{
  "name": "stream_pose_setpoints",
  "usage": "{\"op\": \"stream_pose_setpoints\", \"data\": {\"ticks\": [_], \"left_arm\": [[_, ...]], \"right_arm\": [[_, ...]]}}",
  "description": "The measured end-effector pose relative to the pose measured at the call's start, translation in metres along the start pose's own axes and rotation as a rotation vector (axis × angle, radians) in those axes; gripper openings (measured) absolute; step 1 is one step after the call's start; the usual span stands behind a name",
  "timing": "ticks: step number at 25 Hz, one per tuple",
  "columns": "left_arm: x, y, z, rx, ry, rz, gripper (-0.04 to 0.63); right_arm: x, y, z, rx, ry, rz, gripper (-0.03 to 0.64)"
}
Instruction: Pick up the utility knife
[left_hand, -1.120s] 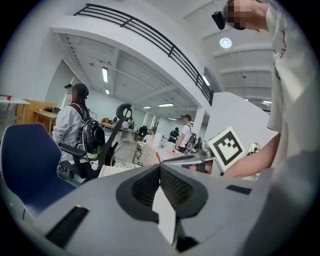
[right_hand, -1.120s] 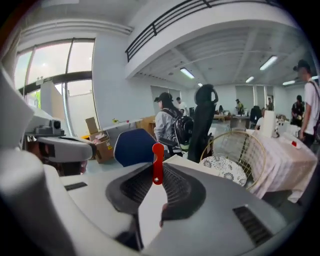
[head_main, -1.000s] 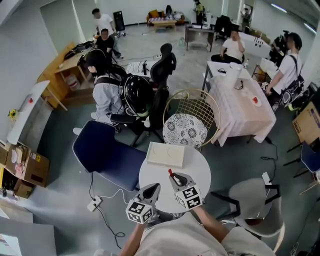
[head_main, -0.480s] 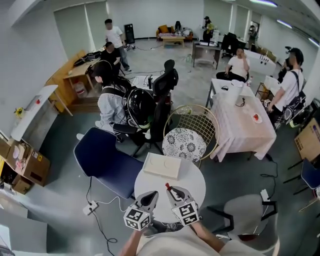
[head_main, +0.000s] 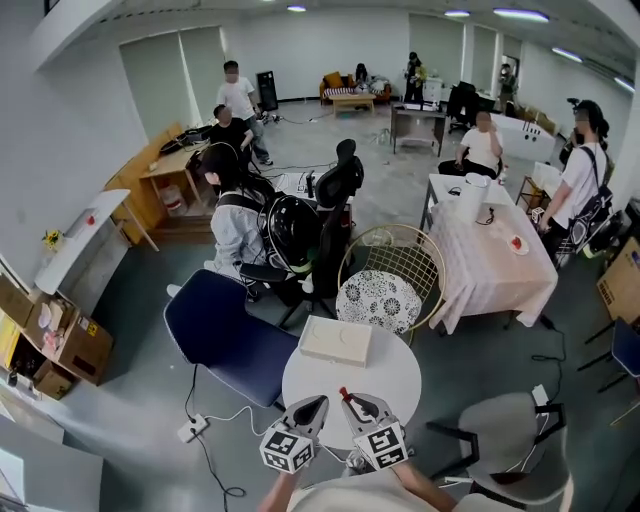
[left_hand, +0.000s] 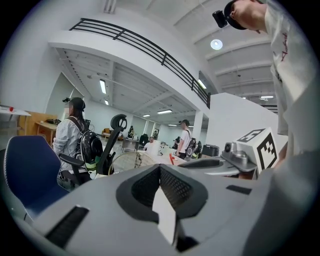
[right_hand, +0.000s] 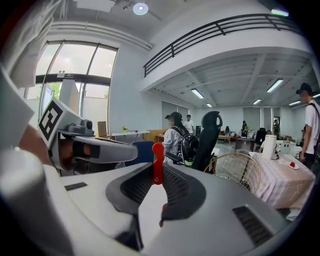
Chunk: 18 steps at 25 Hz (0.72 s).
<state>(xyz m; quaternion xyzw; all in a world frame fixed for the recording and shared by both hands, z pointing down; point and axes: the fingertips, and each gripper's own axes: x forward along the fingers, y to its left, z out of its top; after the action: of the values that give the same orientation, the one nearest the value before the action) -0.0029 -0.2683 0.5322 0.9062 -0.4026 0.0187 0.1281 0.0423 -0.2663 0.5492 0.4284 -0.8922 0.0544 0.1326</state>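
On the grey floor (head_main: 130, 400) at your far left lie a power strip (head_main: 188, 431) and its cable. A blue chair (head_main: 222, 338) stands just beside the round white bench (head_main: 395, 370). Your left hand-held gripper (head_main: 311, 403) hangs over the bench's near edge, jaws together on nothing. A white slab (head_main: 335, 341) lies at the far edge. Your right hand-held gripper (head_main: 352, 402) is clamped on the red utility knife (right_hand: 158, 162), above the bench. A gold wire chair (head_main: 392, 262) crowds the far side and a grey chair (head_main: 505, 440) the right.

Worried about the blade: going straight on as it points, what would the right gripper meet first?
Probably the flat cream rectangular block on the round white table, just beyond the right gripper and its red utility knife; height is unclear.
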Motion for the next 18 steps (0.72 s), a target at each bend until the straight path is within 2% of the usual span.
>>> {"op": "stream_pose_setpoints", "data": {"ticks": [8, 18], "left_arm": [[-0.063, -0.022, -0.002, 0.013, -0.037, -0.027, 0.012], [-0.152, -0.077, -0.041, -0.006, -0.02, -0.067, 0.012]], "right_arm": [[-0.031, 0.061, -0.007, 0.03, -0.004, -0.039, 0.069], [-0.102, 0.149, -0.037, 0.043, 0.023, -0.076, 0.069]]}}
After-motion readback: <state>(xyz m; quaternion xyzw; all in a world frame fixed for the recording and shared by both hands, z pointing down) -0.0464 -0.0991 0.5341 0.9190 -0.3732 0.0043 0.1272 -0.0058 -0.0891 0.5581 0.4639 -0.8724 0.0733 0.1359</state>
